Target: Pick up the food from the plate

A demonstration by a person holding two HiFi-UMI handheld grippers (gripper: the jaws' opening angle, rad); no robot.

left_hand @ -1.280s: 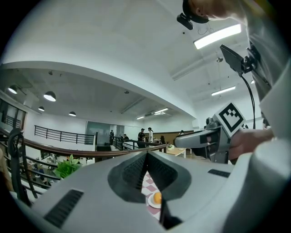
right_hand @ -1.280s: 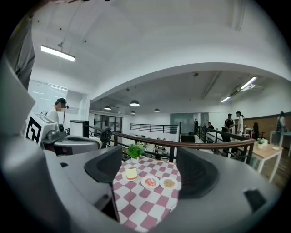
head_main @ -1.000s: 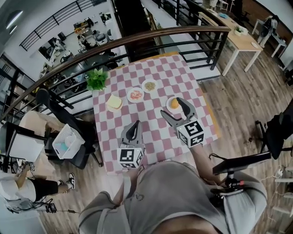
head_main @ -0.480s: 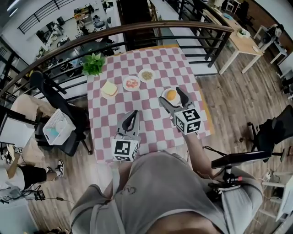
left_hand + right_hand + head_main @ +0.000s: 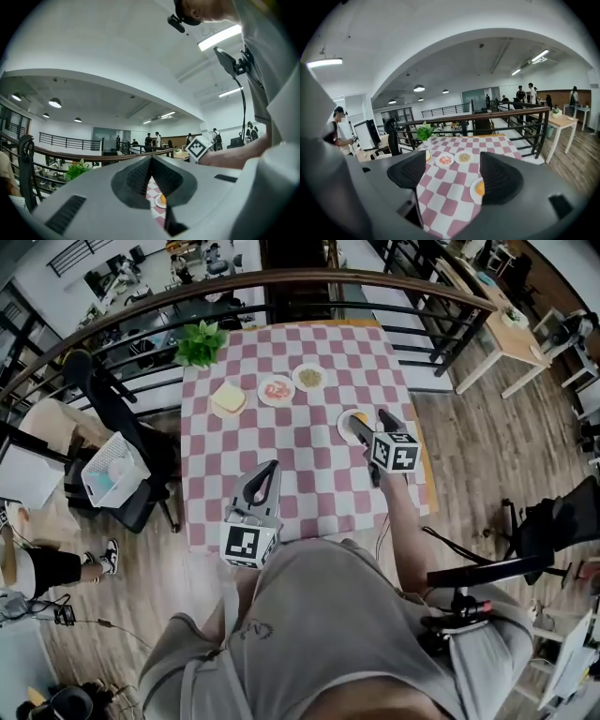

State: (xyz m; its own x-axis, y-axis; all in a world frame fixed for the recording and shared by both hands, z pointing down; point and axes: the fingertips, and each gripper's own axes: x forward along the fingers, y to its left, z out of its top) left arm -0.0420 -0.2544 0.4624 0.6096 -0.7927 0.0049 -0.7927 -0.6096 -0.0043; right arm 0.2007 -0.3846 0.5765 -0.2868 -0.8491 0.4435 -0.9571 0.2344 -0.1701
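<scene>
I have the right gripper (image 5: 368, 422) over the right part of the checked table (image 5: 309, 474), its jaws spread wide with nothing between them. Its own view looks along them at the orange food (image 5: 481, 188), which sits on a white plate (image 5: 473, 191) just inside the right-hand jaw, low in the frame. From the head view that food (image 5: 359, 418) lies right of centre, partly covered by the jaws. The left gripper (image 5: 267, 474) hovers above the near edge of the table, lower left of centre. Its jaws are pressed together at the tips and empty, which its own view (image 5: 151, 161) confirms. The food looks small, rounded and smooth; I cannot tell what it is. I judge it light and probably soft, so it may roll or squash. I would take it across its widest part with a gentle squeeze, keeping the jaw tips off the plate, which could slide on the cloth. By my count there are four plates, each with one serving: the orange one, a pale yellow slab (image 5: 229, 397), a red serving (image 5: 276, 390) and a brownish serving (image 5: 309, 378) in a row further up. There is one potted plant (image 5: 201, 341) at the upper left corner of the table, and two grippers.
</scene>
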